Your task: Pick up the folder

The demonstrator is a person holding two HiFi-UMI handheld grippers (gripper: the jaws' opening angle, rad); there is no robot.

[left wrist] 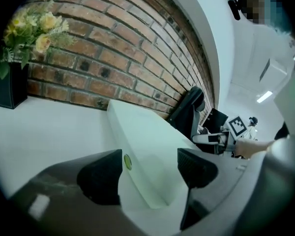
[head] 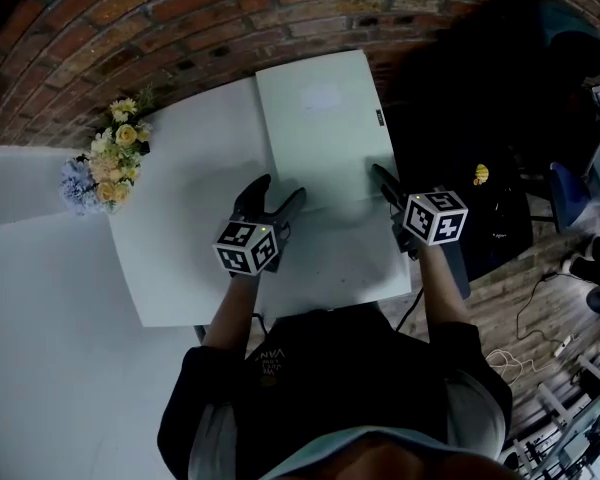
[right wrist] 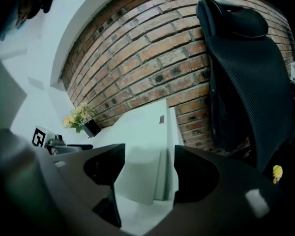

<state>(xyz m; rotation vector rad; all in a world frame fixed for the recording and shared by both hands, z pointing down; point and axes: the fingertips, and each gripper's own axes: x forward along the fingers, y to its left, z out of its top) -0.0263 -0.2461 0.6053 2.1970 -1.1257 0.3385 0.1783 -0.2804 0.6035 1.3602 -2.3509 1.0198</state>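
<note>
Head view: the folder is lying flat on the white table near the brick wall; the left gripper and right gripper are hovering at its near corners, both with jaws standing apart.

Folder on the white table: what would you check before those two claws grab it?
1. Left gripper open: ok, jaws apart, nothing clamped.
2. Right gripper open: ok, jaws apart.
3. Folder lying flat on the table, nothing on top: ok.
4. Both grippers lined up with the folder's near end: ok, it shows in each gap.
5. Flowers clear of the folder: ok, apart at the table's corner.
6. Jaws low enough to straddle the edge: cannot tell.
</note>
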